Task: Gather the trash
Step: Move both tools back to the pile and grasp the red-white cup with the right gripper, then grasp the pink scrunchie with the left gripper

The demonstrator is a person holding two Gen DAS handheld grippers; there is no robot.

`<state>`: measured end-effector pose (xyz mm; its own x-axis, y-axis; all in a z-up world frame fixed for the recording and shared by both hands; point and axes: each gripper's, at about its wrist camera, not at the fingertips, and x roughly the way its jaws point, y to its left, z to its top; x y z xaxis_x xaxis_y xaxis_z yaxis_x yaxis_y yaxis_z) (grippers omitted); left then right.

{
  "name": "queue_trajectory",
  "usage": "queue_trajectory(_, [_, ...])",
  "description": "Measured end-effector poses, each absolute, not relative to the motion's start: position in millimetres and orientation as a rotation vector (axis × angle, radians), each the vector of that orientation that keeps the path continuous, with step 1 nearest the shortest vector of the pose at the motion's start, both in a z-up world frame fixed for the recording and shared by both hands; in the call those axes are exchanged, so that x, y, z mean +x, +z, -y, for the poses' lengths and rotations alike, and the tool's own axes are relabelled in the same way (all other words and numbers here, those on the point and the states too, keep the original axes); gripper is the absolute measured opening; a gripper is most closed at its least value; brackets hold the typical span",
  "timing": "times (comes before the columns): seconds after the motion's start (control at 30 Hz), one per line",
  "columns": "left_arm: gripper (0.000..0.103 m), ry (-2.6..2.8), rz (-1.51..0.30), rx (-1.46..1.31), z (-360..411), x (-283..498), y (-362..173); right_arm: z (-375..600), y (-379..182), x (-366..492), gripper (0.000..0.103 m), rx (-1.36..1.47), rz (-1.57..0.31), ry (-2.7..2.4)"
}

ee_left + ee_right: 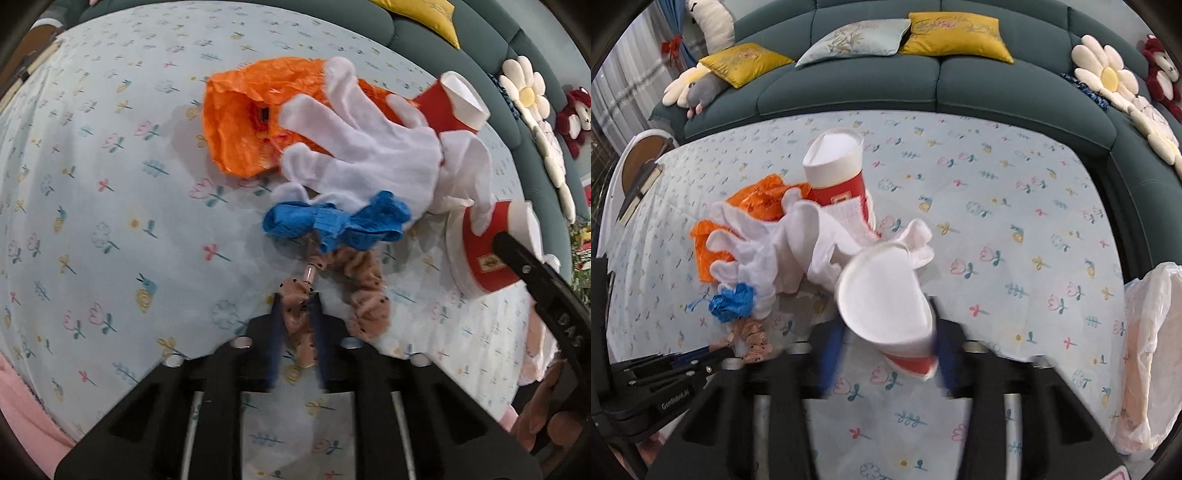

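Left wrist view shows the left gripper (295,314) jaws clamped on the spotted scrunchie (364,295) below the white glove (362,155), while the right gripper (886,350) squeezes a paper cup (886,299); next, both loads likely go to the plastic bag (1148,354).

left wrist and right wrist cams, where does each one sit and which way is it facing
Left wrist: on the left gripper, looking steeply down at the floral cloth; its fingers pinch a tan scrunchie.
Right wrist: on the right gripper, angled down toward the sofa; its fingers close on a tipped paper cup.
Shared: white glove, orange wrapper.
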<state>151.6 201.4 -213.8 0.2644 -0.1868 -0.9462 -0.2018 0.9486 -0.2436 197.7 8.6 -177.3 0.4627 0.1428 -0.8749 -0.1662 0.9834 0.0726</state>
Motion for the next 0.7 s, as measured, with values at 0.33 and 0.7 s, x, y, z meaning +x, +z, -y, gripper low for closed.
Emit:
queue_trajectory(0.33, [0.008,-0.068,-1.209,-0.299,-165.1,142.4,-164.9,8.9,-141.6,171.9,0.035,0.031,-0.983,0.184])
queue_trajectory(0.7, [0.008,-0.191,-1.066,-0.225,-97.4,141.4,-92.3,62.5,-86.1,140.3,0.035,0.123,-0.851,0.127])
